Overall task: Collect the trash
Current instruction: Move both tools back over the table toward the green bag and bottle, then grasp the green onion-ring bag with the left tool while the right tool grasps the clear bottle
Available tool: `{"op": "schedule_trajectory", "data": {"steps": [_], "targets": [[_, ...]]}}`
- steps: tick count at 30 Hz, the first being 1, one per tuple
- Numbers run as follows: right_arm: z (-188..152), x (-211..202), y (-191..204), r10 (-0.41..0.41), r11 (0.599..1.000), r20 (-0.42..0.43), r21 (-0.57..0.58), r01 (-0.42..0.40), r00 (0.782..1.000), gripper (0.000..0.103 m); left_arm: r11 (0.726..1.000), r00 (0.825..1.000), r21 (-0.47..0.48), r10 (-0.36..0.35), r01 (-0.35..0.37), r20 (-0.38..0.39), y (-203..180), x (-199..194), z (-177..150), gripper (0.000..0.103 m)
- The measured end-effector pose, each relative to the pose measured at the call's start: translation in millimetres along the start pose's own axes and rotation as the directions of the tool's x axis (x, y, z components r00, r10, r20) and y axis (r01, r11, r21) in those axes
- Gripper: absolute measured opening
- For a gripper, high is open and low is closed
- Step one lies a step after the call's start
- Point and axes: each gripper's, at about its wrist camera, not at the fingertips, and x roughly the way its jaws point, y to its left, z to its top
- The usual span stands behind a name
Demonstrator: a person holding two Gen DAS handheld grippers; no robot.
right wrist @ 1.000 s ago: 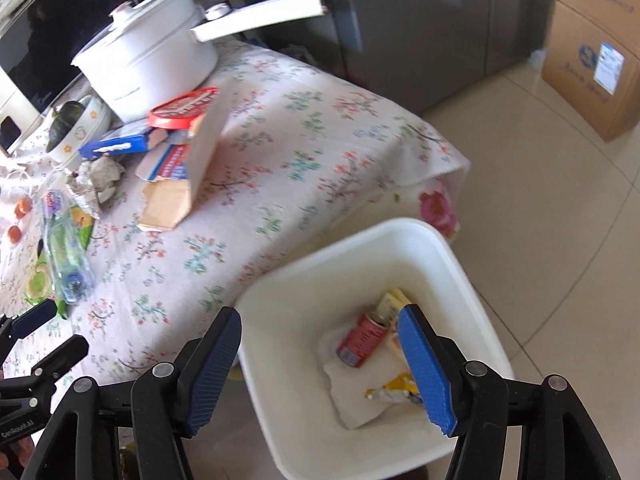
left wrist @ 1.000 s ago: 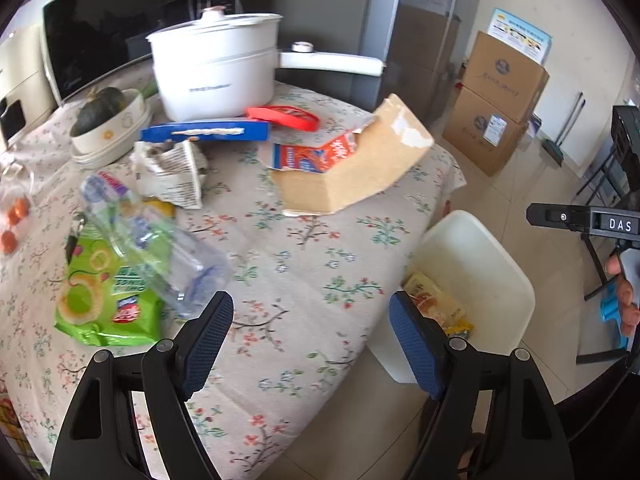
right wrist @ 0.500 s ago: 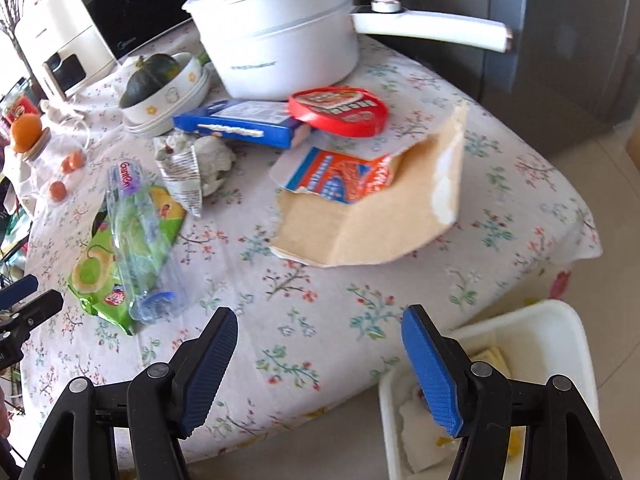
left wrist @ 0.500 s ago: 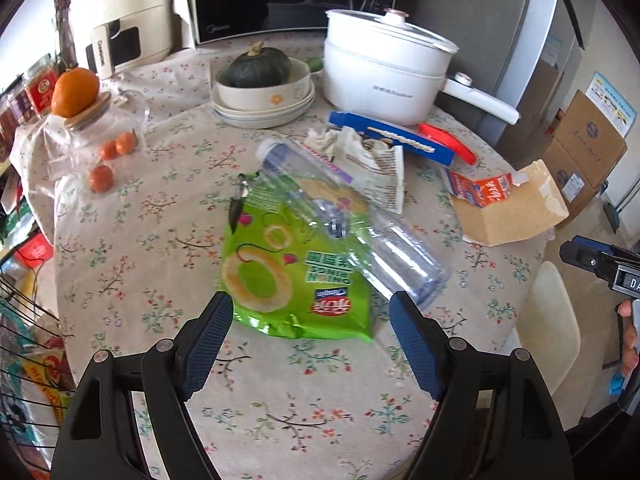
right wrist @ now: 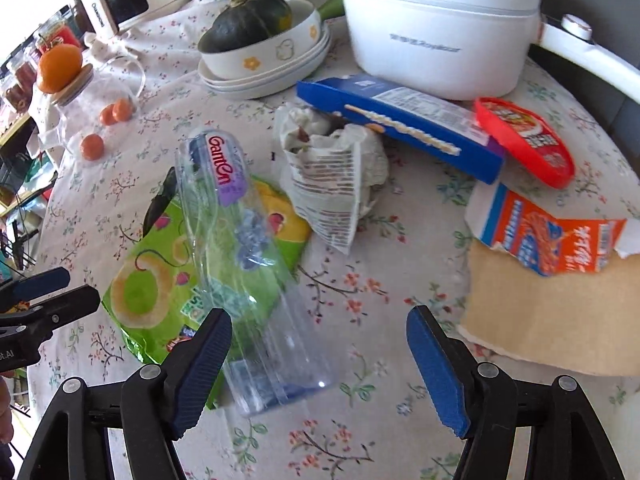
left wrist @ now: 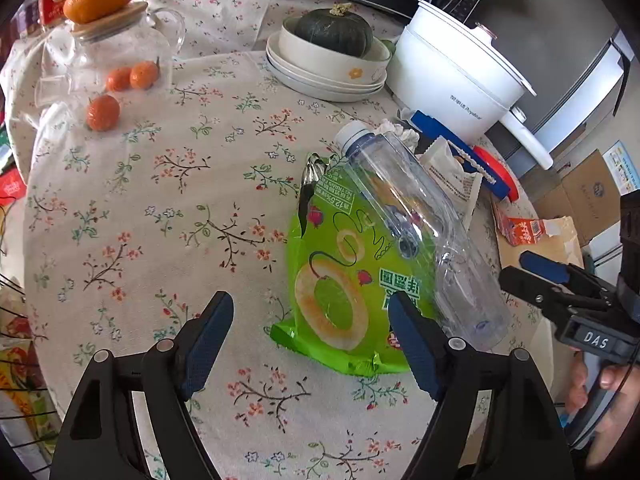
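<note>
1 clear plastic bottle (right wrist: 244, 256); 1 green snack bag (left wrist: 344, 276); 1 crumpled wrapper (right wrist: 332, 176) at 12 o'clock of the bottle; 1 blue box (right wrist: 400, 124); 1 red lid (right wrist: 528, 140); 1 torn carton (right wrist: 552, 280); 1 white pot (right wrist: 436, 28); 1 squash (right wrist: 248, 20); 3 small oranges (left wrist: 103, 112).

Cream tablecloth (left wrist: 168, 208) printed with small pink, red and teal floral sprigs on brown twigs. Bright green snack bag (left wrist: 340, 280) bearing pale yellow rings; clear plastic bottle (right wrist: 248, 256) with a purple and red label. Royal-blue flat carton (right wrist: 400, 124); red round lid (right wrist: 528, 140); orange, blue and white torn carton (right wrist: 548, 240) with tan inner card. White pot (left wrist: 452, 80); dark green squash (left wrist: 332, 30) in a cream bowl (right wrist: 276, 56) with yellow flowers.
</note>
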Motion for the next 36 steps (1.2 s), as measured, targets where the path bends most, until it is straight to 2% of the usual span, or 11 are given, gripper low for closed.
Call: {"op": "schedule_trajectory", "data": {"steps": [3,6,10,11,12,13,14,16,21,25,36], "targets": [[9,21,13,0.005,1.000,-0.017,-0.022,-0.005,1.000,0.077,1.000,1.000,-0.016,-0.016,0.016,-0.019,4,16,7,0.076],[15,39,24,0.021,0.999,-0.041,-0.043,-0.023,0.999,0.077,0.999,0.998,-0.032,-0.020,0.018,-0.056,7,32,11,0.064],[18,55,27,0.066,0.997,-0.069,-0.038,-0.068,0.995,0.077,0.999,0.994,-0.048,-0.027,0.022,-0.104,10,49,12,0.044],[18,58,27,0.072,0.997,-0.075,-0.032,-0.075,0.995,0.077,0.999,0.994,-0.049,-0.025,0.020,-0.102,10,50,14,0.042],[18,61,26,0.061,0.997,-0.082,-0.034,-0.064,0.995,0.077,0.999,0.994,-0.048,-0.030,0.025,-0.104,9,50,15,0.039],[18,64,26,0.051,0.998,-0.087,-0.039,-0.054,0.995,0.076,0.998,0.993,-0.050,-0.042,0.037,-0.110,8,51,16,0.031],[17,67,25,0.061,0.997,-0.091,-0.037,-0.064,0.994,0.076,0.998,0.992,-0.052,-0.051,0.045,-0.116,6,53,16,0.027],[17,71,21,0.096,0.995,-0.107,-0.013,-0.098,0.990,0.074,0.999,0.992,-0.034,-0.032,0.028,-0.120,1,55,15,0.027],[16,69,21,0.114,0.993,-0.090,-0.005,-0.115,0.989,0.068,0.999,0.994,-0.021,-0.044,0.042,-0.105,-6,46,15,0.013],[16,59,22,0.127,0.992,-0.071,0.008,-0.127,0.989,0.064,0.999,0.998,-0.007,-0.037,0.037,-0.050,-10,23,14,0.004],[9,0,25,0.166,0.986,0.034,-0.004,-0.166,0.986,0.063,1.000,0.998,0.017,0.014,-0.015,0.054,-5,-32,-1,0.001]]}}
